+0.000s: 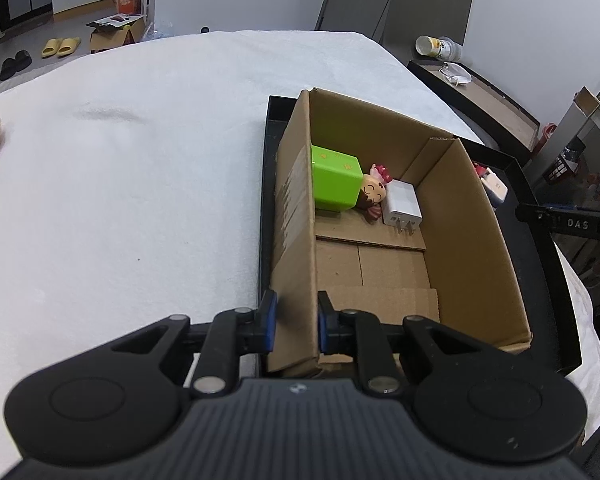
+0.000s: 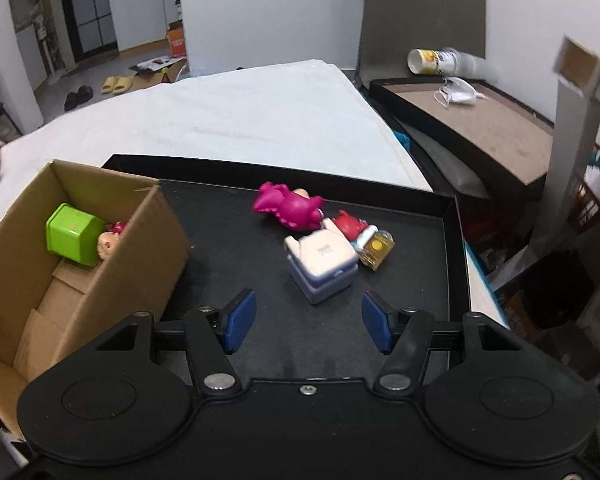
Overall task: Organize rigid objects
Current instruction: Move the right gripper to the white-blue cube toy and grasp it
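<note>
Closest to us in the left wrist view, our left gripper [image 1: 294, 320] is clenched on the near wall of the cardboard box [image 1: 296, 216], one blue pad outside and one inside, holding it in place on the black tray [image 1: 540, 248]. Inside the box, at the far end, lie a green cube [image 1: 334, 182], a small doll figure [image 1: 374, 194] and a white charger [image 1: 403, 206] with its prongs pointing toward us.

Our right gripper [image 2: 308, 322] is released, its jaws standing apart with nothing between them, hovering over the tray just short of the white and lavender block [image 2: 322, 264]. Behind that block sit a magenta dinosaur [image 2: 288, 206], a red toy [image 2: 350, 226] and a small yellow clear piece [image 2: 376, 248], all crowded together and touching or nearly so.

We judge the block to be the next pick. The risks come from that crowding: if our jaws close askew, one finger could shove the block into the yellow piece and scatter the cluster. The block sits turned at an angle to our fingers, so a grip on its corners may let it twist out. The gap between the pads also looks little wider than the block, so one pad could land on top of it. If the left hold slips, the box could slide when we drop things in.
</note>
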The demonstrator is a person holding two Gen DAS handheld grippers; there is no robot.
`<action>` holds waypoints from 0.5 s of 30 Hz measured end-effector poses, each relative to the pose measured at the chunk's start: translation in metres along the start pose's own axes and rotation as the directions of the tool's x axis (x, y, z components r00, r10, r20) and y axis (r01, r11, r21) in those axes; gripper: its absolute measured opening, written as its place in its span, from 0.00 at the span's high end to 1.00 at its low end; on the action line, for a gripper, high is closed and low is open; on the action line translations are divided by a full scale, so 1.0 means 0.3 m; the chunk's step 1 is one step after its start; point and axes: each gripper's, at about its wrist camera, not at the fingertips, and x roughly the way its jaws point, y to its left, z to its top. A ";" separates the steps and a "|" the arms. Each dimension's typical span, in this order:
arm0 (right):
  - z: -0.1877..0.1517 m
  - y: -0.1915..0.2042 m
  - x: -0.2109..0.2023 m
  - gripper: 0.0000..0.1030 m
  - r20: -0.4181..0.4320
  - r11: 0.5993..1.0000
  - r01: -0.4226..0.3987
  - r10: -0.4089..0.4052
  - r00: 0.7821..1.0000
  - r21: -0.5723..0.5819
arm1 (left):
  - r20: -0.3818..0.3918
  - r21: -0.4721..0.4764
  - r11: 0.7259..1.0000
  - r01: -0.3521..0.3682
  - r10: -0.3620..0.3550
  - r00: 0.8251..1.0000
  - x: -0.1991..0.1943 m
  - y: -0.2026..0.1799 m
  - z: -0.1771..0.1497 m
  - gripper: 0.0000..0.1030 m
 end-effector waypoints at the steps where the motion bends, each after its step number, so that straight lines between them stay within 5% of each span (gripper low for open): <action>1: -0.009 -0.007 0.006 0.43 0.009 1.000 -0.004 0.004 1.000 0.007 | -0.001 -0.006 1.000 0.001 -0.001 1.000 0.000 0.002 0.000 0.82; 15: -0.009 -0.049 0.142 0.45 0.092 0.999 -0.022 0.024 0.995 -0.023 | -0.049 -0.030 0.998 -0.061 0.059 0.997 0.050 -0.014 0.027 0.82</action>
